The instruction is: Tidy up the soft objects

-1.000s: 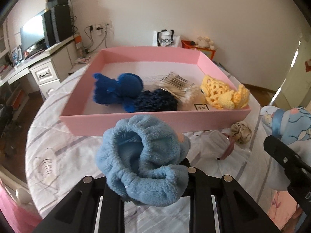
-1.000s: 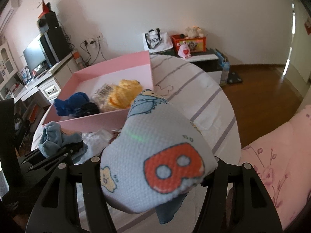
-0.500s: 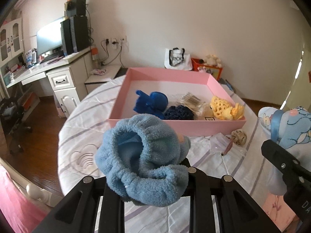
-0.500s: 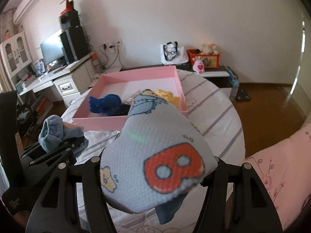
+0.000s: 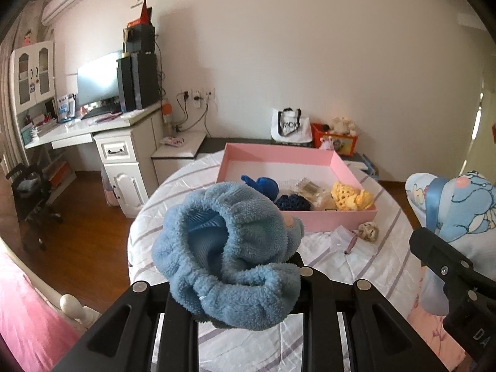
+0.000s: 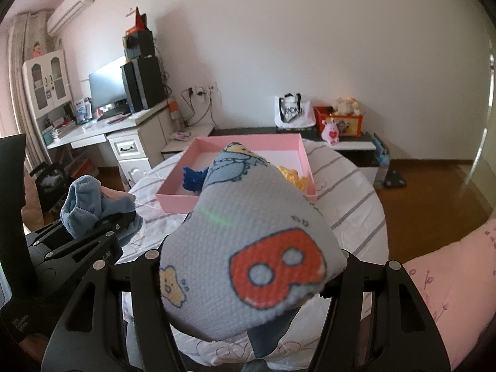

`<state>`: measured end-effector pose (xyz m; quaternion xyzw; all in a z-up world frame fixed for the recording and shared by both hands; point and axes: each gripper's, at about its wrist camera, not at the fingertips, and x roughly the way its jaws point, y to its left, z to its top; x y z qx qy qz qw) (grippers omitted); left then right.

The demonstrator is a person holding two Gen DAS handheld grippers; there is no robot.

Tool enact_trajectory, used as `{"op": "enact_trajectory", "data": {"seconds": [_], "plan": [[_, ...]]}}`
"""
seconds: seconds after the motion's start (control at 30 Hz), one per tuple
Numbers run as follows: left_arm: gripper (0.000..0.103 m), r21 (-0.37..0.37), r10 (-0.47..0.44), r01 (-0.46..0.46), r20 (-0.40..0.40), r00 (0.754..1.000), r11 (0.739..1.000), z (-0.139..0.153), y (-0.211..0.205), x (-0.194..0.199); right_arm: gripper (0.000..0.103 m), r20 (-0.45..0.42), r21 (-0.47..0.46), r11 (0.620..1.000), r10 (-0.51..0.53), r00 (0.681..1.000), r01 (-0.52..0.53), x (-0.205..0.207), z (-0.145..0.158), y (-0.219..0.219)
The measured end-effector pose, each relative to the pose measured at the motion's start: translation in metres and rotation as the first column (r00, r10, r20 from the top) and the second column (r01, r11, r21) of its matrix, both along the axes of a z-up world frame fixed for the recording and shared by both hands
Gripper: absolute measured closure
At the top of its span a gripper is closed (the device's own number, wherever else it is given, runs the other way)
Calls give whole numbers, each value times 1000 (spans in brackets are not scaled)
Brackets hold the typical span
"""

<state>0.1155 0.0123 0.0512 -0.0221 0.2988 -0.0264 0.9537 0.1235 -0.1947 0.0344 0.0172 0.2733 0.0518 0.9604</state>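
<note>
Soft objects, one in each gripper, both held above a round table [image 5: 356, 266] covered in a white cloth with lilac stripes.

Left wrist view: a fluffy blue fleece scrunchie [image 5: 229, 257] pinched in the narrow jaws of the left gripper [image 5: 235, 282], bunched up over the black fingers. Behind it on the table, an open pink box [image 5: 338, 217] holding a royal-blue yarn piece [image 5: 263, 186], a navy crocheted piece [image 5: 291, 203], a clear packet of pale sticks [image 5: 310, 187] and a yellow crocheted piece [image 5: 350, 200]. In front of the box, on the cloth, a small beige scrunchie [image 5: 369, 231] beside crumpled clear plastic. At the right edge, the right gripper with its light-blue cartoon-print pillow [image 5: 455, 207]. By the far wall, a white tote bag [image 5: 290, 125] with black lettering too small to read. At the lower right, white letters "DA" on black gripper housing, cut off by the frame.

Right wrist view: the pillow [image 6: 248, 248] clamped between the half-spread jaws of the right gripper [image 6: 248, 282], filling the middle; printed on it a large red "P"-like letter, a small yellow figure and a blue cartoon character. Pink box [image 6: 173, 198] partly hidden behind it. At left, the left gripper [image 6: 105, 223] with the blue scrunchie [image 6: 83, 204]. Tote lettering again illegible.
</note>
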Motion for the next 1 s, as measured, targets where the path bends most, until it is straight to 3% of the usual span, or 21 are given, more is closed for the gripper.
{"op": "enact_trajectory", "data": {"seconds": [0.63,1.0], "plan": [[82,14,9,-12,152,988,1000,30,3,-103,43,143,-22,1000,24,989,-21,-63,31,4],[82,9,27,-28,165,986,1000,21,1,-114,43,148,-27,999,32,989,-28,-65,33,6]]}}
